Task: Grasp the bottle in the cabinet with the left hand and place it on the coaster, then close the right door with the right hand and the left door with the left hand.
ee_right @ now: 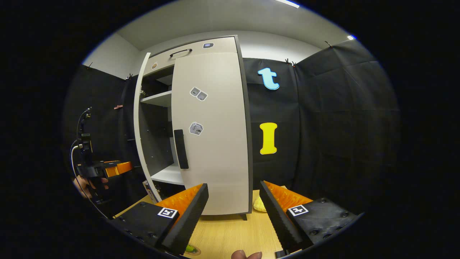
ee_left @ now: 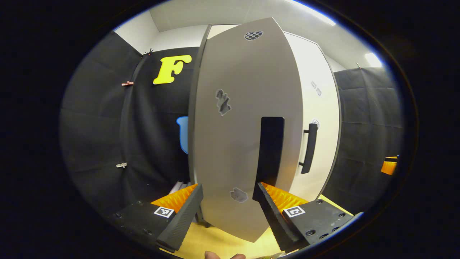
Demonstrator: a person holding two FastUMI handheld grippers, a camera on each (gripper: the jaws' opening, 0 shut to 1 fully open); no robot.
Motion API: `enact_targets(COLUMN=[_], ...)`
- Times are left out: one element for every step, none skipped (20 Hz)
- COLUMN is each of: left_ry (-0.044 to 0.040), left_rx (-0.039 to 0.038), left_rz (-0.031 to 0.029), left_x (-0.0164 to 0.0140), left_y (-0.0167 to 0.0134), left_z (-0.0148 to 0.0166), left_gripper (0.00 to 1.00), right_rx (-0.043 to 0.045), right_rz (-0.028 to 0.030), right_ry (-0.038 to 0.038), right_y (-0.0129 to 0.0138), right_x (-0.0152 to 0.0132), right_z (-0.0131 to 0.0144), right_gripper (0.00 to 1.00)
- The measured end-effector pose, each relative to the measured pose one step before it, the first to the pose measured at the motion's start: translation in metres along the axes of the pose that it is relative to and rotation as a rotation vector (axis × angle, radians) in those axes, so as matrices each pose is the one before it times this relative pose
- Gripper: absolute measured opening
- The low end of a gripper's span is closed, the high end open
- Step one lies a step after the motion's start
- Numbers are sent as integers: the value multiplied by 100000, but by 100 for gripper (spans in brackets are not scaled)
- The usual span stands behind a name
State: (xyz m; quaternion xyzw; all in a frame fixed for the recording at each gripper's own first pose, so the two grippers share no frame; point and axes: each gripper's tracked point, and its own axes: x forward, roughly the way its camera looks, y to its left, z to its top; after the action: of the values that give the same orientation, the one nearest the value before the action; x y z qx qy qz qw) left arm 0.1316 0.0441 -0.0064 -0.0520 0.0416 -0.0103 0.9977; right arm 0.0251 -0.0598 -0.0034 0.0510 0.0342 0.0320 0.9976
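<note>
In the left gripper view, the cabinet's left door (ee_left: 237,136) stands close in front of me, its black handle (ee_left: 270,147) just above my right finger. My left gripper (ee_left: 227,201) is open, its fingers on either side of the door's lower part without pressing on it. Behind it, the right door (ee_left: 320,108) lies shut with its handle (ee_left: 309,147). The right gripper view has the left door (ee_right: 138,126) ajar and edge-on, the right door (ee_right: 212,136) shut, and the left gripper (ee_right: 115,168) held by a hand outside the left door. My right gripper (ee_right: 233,205) is open and holds nothing. A green bottle (ee_right: 189,248) on a coaster (ee_right: 196,250) peeks out at the bottom edge.
Inside the cabinet, shelves (ee_right: 158,99) show through the gap. The cabinet stands on a wooden table (ee_right: 230,233). A yellow object (ee_right: 259,205) lies by the cabinet's right foot. Black cloth walls close in the booth on both sides.
</note>
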Motion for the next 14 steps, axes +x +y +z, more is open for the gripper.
enact_targets(left_ry=[-284,-291,-362,-28,124,89,101,32,-48,10,-134,-230,-530,-419], left_rx=[567,929,550,-11,-201,-212,108,294,424,543,546,622,528,454], left_rz=[650,582,314,161,31,60,200,634,718,994,1143,1170,1082,804], left_x=[315,315,316,325,224,250,371,388,371,439,440,431,484,405], left_y=[-343,-337,-232,-246,-313,-279,-217,-249,-296,-285,-223,-352,-336,-205], left_z=[99,46,21,40,-163,55,5,88,36,44,83,-44,82,69], left_gripper=[95,92,92,92,93,94,92,92,95,98,98,95,95,95], right_rx=[162,-55,-147,-98,53,314,651,811,562,163,-127,-160,118,329], right_rz=[-291,-368,-218,-304,-431,-576,-619,-385,-380,-419,-583,-504,-385,-293], right_ry=[16,226,140,81,1,119,218,124,-2,-41,-96,-129,-66,21], right_y=[-266,-395,-413,-293,-355,-410,-379,-345,-253,-239,-366,-408,-330,-289], right_x=[-85,-51,-55,-46,-117,-27,24,2,-10,-135,7,-50,-96,-94], right_z=[-40,-35,-59,-16,44,13,-16,50,60,71,10,47,-21,2], right_gripper=[95,96,97,97,97,97,97,97,97,97,97,97,97,97])
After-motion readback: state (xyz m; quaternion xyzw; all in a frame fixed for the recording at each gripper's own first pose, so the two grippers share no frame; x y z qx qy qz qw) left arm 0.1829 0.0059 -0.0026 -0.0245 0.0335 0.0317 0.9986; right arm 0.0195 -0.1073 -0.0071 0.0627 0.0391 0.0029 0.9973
